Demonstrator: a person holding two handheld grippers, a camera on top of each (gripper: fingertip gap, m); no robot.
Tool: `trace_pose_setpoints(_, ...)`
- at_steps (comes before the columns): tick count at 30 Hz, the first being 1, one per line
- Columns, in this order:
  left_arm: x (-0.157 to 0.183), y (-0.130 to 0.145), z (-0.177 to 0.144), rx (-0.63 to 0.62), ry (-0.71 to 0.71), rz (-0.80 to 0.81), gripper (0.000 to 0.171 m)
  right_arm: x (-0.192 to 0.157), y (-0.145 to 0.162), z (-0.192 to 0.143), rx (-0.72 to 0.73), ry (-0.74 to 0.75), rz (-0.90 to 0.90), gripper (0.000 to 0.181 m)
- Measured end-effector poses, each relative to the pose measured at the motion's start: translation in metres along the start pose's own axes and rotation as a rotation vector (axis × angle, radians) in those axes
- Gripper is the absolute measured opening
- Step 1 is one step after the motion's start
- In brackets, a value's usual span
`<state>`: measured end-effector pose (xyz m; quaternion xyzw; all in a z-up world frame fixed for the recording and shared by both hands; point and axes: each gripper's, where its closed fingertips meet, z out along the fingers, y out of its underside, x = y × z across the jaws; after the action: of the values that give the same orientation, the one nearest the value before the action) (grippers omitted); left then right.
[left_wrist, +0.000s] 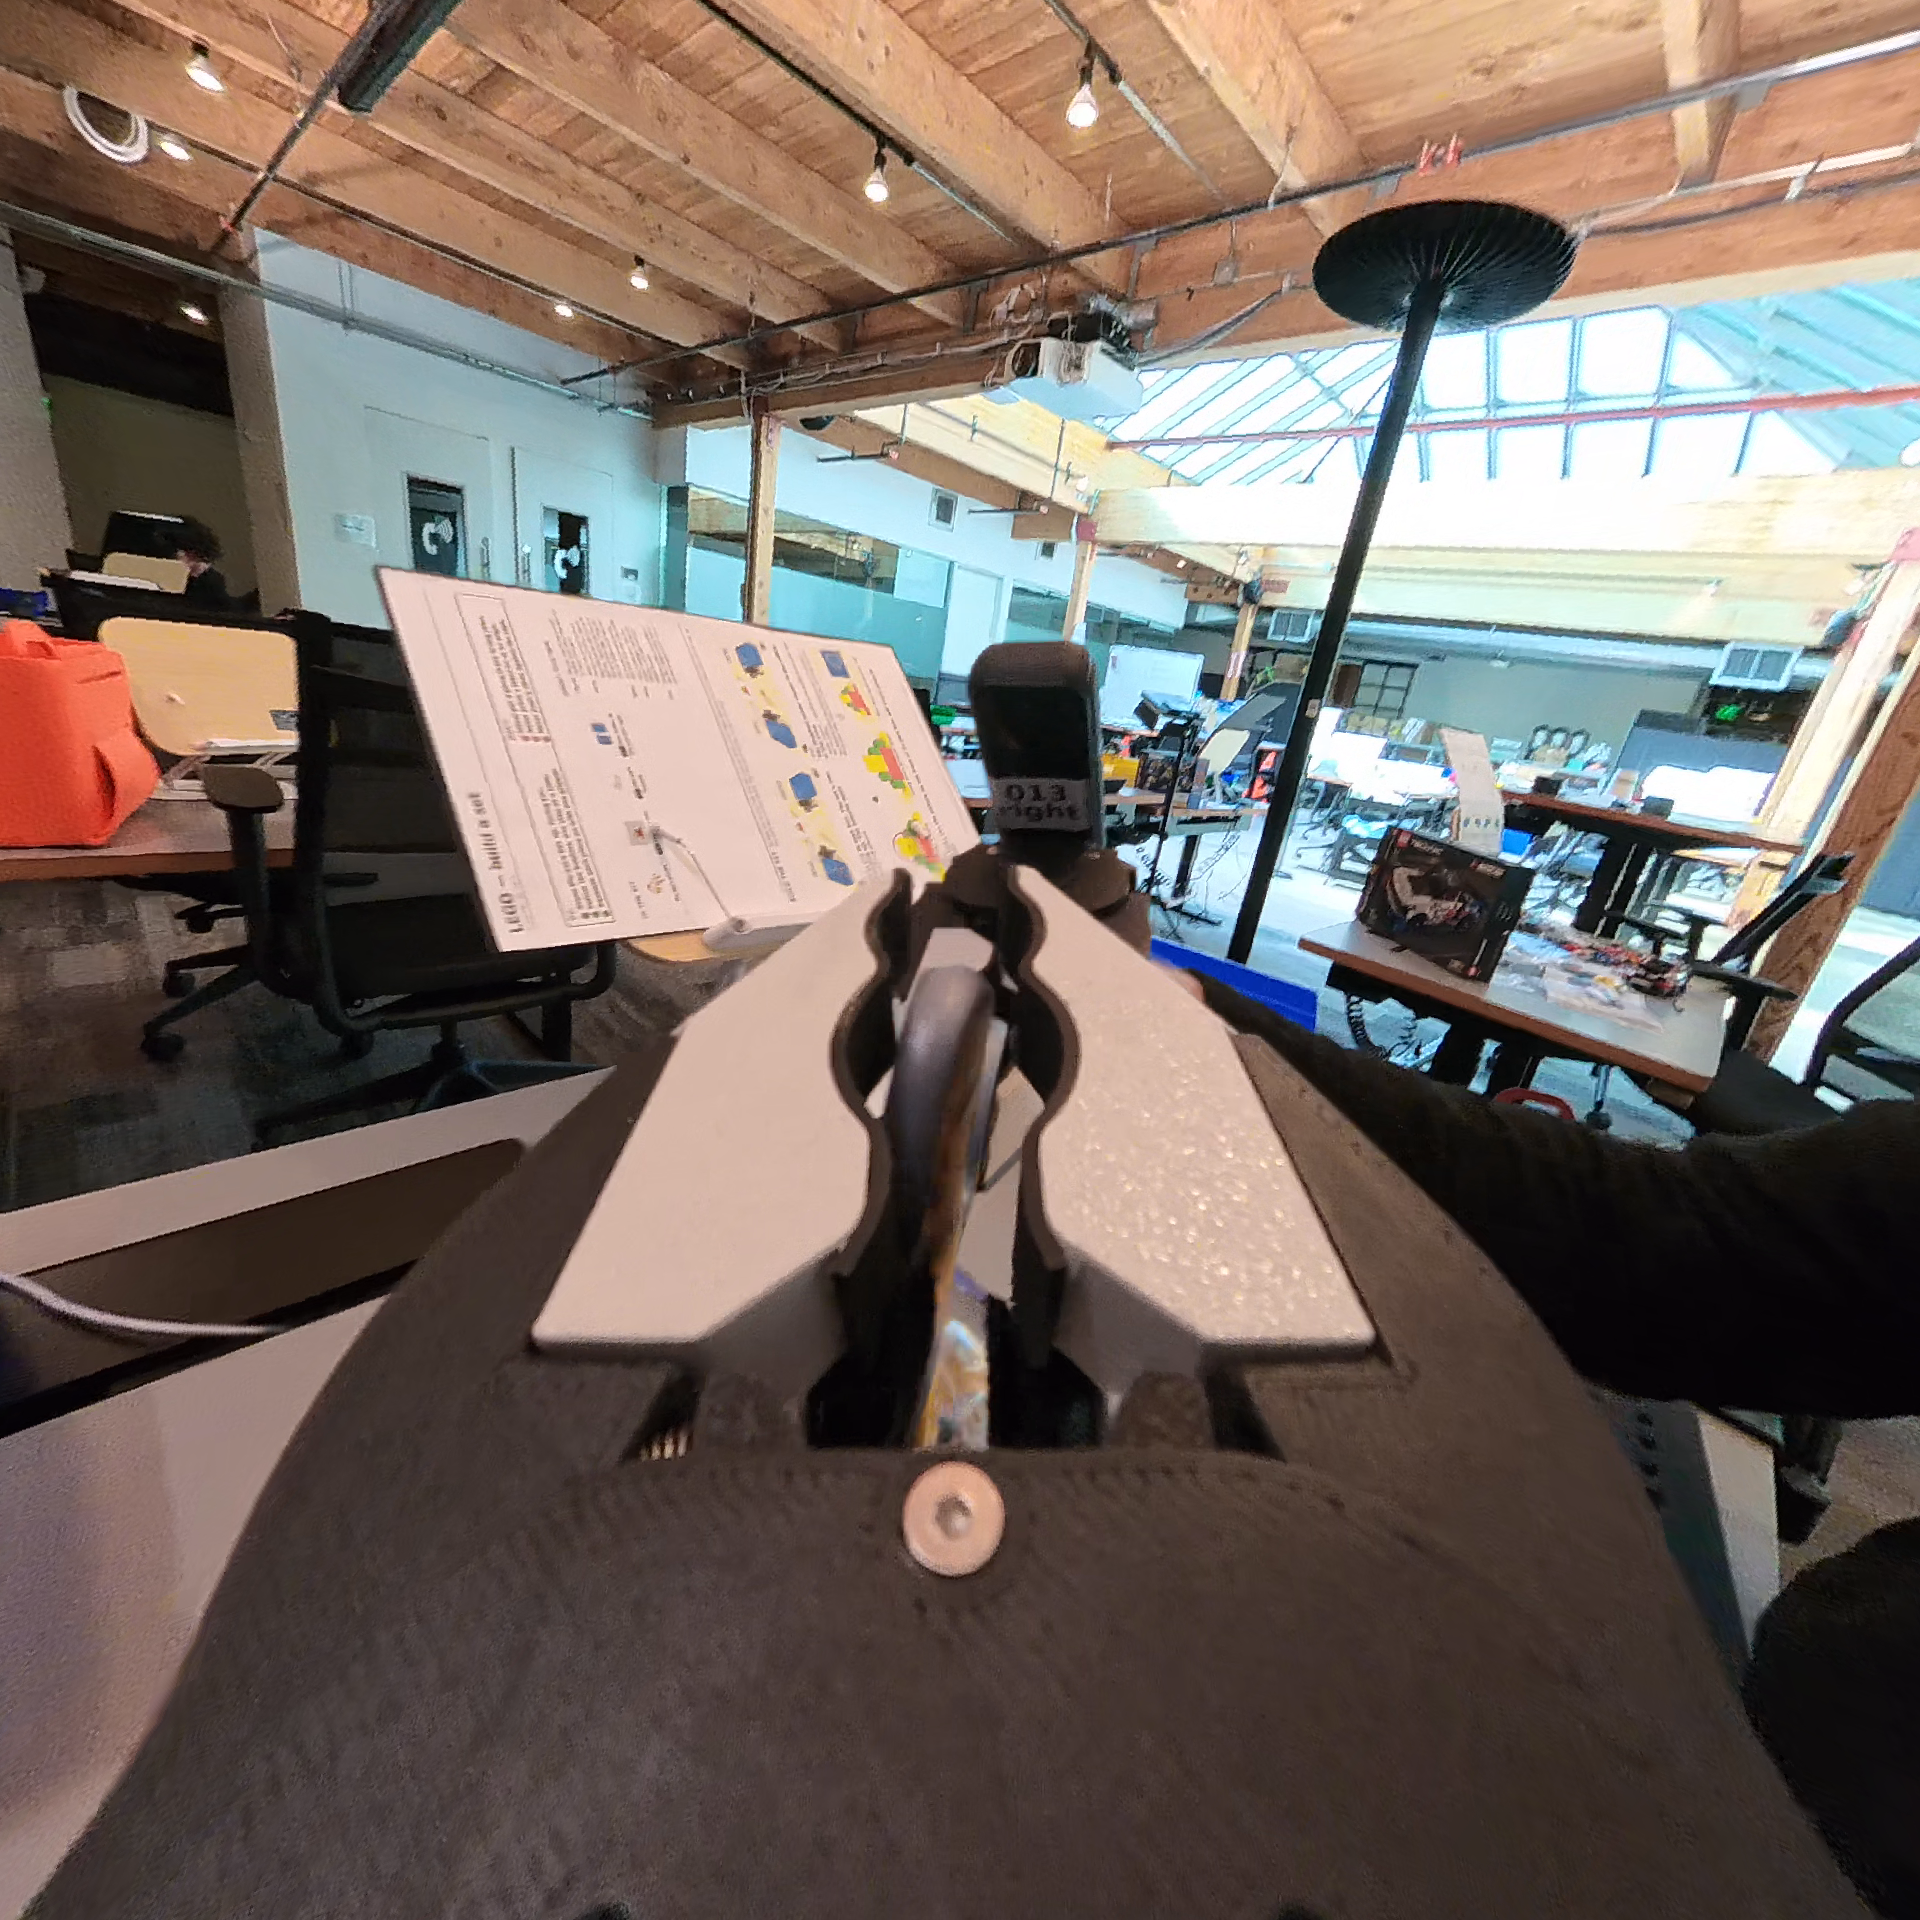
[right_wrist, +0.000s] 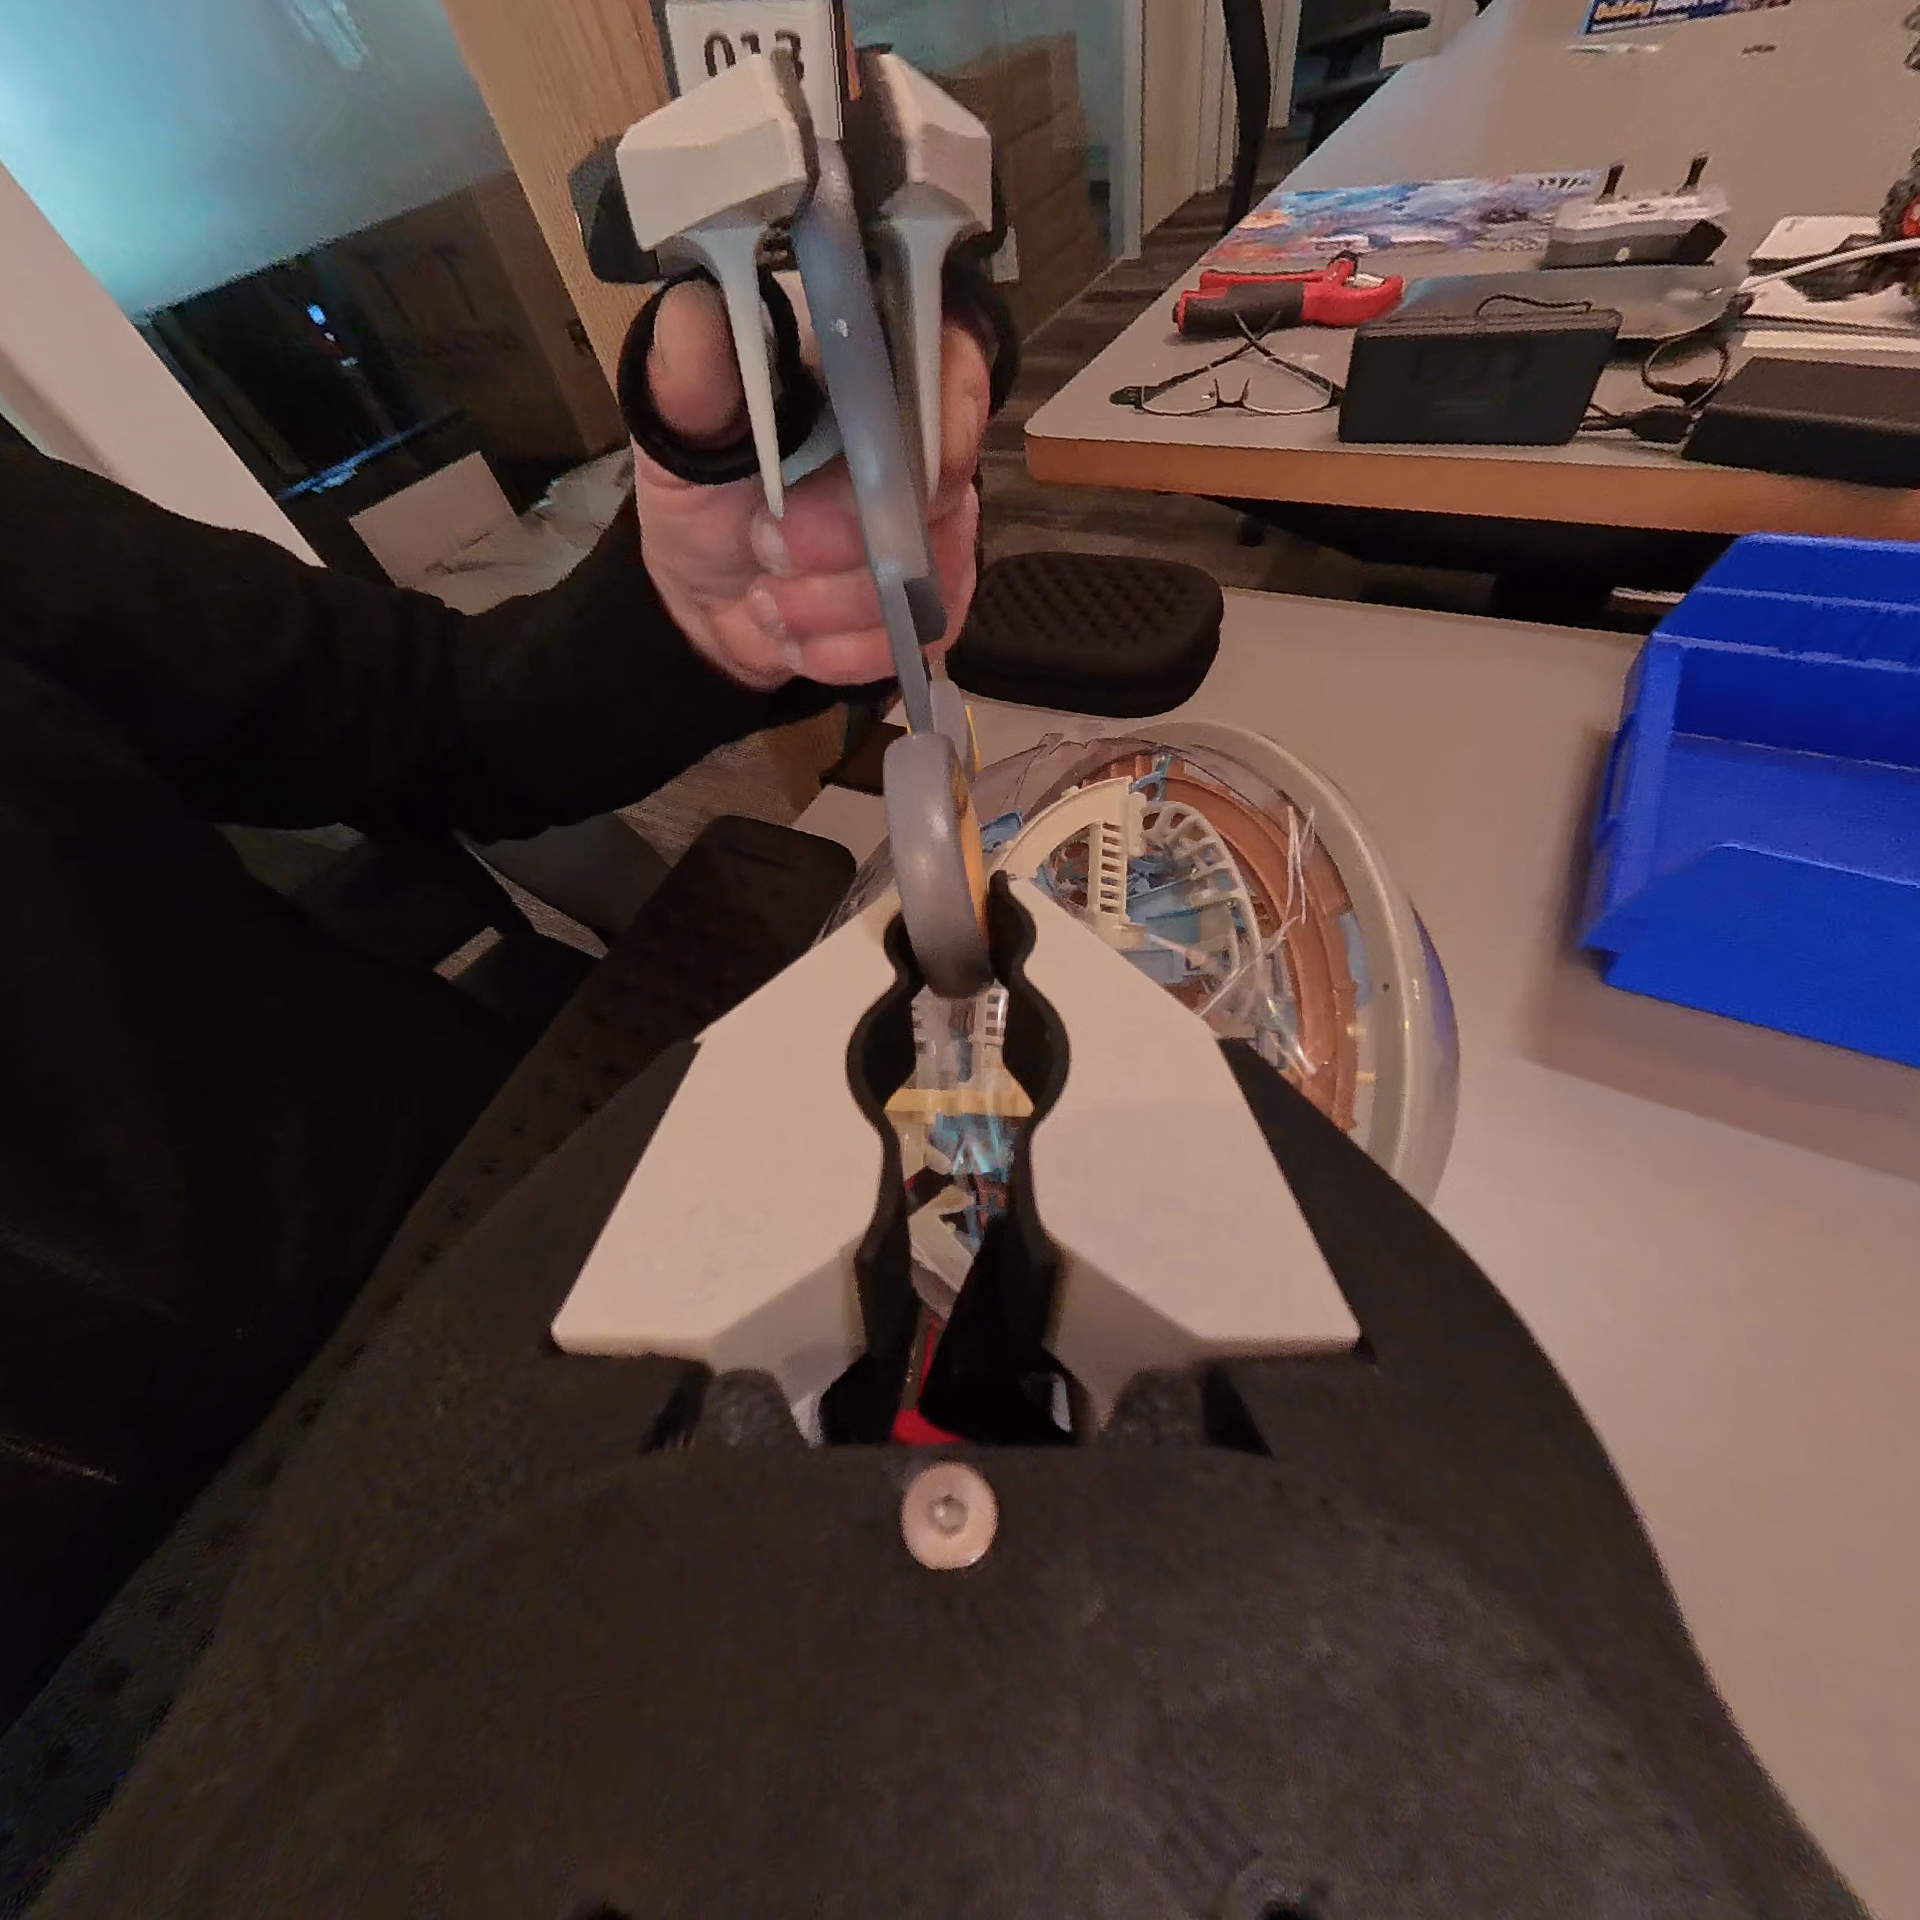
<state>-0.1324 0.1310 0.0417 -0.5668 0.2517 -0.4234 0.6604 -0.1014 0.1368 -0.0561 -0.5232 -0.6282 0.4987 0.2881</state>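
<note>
Wide first: the pale table (right_wrist: 1558, 1195) fills the right half of the right wrist view, with a blue bin (right_wrist: 1766, 810) at the right edge and a round grey-rimmed bowl (right_wrist: 1382, 883) of bagged plastic parts at centre right. In the left wrist view a printed instruction sheet (left_wrist: 675, 748) stands tilted at centre left, and a black lamp pole (left_wrist: 1340, 644) rises at upper right. Now the grippers. The left gripper (left_wrist: 961, 894) is clamped tight, with a grey loop wedged between its pale fingers. The right gripper (right_wrist: 951, 904) pinches another grey loop right at its tips. Both belong to what look like grey scissors (right_wrist: 868, 343), though I can't tell whether the blades are together or spread. They hang above the table, just in front of the bowl, bridging the two grippers, with a person's hand (right_wrist: 810, 561) behind them. The long axis in the right wrist view runs from frame centre up to the top centre, leaning a touch left at the top. One loop is low at the right gripper, and the other end is up inside the left gripper. My read is that a shared hold like this goes well only if both grips stay lined up along that axis. Any twist between them would lever the thin metal middle, and the right gripper's tip-only pinch looks like the one that could slip.
</note>
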Motion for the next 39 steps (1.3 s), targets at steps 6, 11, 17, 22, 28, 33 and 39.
trace_pose_setpoints(6, -0.013, 0.013, -0.040, -0.135, -0.047, 0.071, 0.025, -0.003, 0.001, -0.003, -0.011, -0.005, 0.019, 0.007)
trace_pose_setpoints(11, -0.015, 0.021, -0.038, -0.247, -0.025, 0.135, 0.010, -0.006, 0.003, 0.004, -0.036, -0.010, 0.006, 0.007)
trace_pose_setpoints(17, -0.003, 0.024, -0.020, -0.292, -0.004, 0.190, 0.005, -0.009, -0.008, 0.018, -0.101, 0.022, -0.005, 0.006)
trace_pose_setpoints(22, 0.000, 0.023, -0.012, -0.226, 0.013, 0.159, 0.005, -0.014, -0.015, 0.025, -0.131, 0.010, -0.020, 0.000)
trace_pose_setpoints(28, 0.003, 0.023, -0.004, -0.185, 0.044, 0.164, 0.005, -0.016, -0.019, 0.025, -0.110, 0.054, -0.034, 0.000)
trace_pose_setpoints(33, 0.006, 0.022, 0.002, -0.168, 0.059, 0.162, 0.005, -0.018, -0.019, 0.024, -0.063, 0.068, -0.025, 0.000)
trace_pose_setpoints(39, 0.010, 0.021, 0.007, -0.184, 0.071, 0.179, 0.005, -0.020, -0.020, 0.023, -0.041, 0.094, -0.032, 0.000)
